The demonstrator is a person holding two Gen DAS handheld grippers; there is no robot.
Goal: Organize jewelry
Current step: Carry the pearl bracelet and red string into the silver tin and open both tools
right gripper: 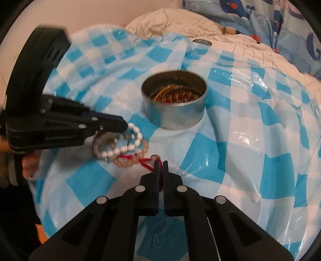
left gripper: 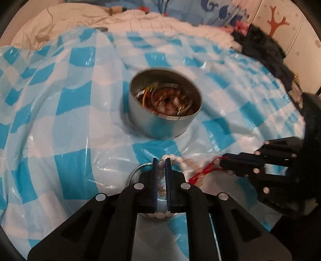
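Observation:
A round metal tin [left gripper: 164, 120] [right gripper: 174, 118] holding several bangles and bead strings stands on the blue-and-white checked plastic sheet [left gripper: 70, 104]. In front of it lies a tangle of jewelry. It is made up of a white bead bracelet [right gripper: 120, 150], a pink bead bracelet [right gripper: 143, 149] tied with a red cord [right gripper: 149, 168] [left gripper: 202, 170], and a silver bangle [right gripper: 128, 138]. My left gripper [left gripper: 161, 162] [right gripper: 123, 125] is shut on the white bead bracelet [left gripper: 170, 156]. My right gripper [right gripper: 160, 165] [left gripper: 221, 161] is shut on the red cord.
The sheet lies over a rumpled white quilt [left gripper: 60, 22] [right gripper: 160, 22]. Blue whale-print fabric [right gripper: 260, 14] is at the back, and a small metal lid [right gripper: 201, 42] rests near the sheet's far edge. Dark fuzzy cloth [left gripper: 260, 48] sits at the right. A person's hand [right gripper: 30, 164] holds the left gripper.

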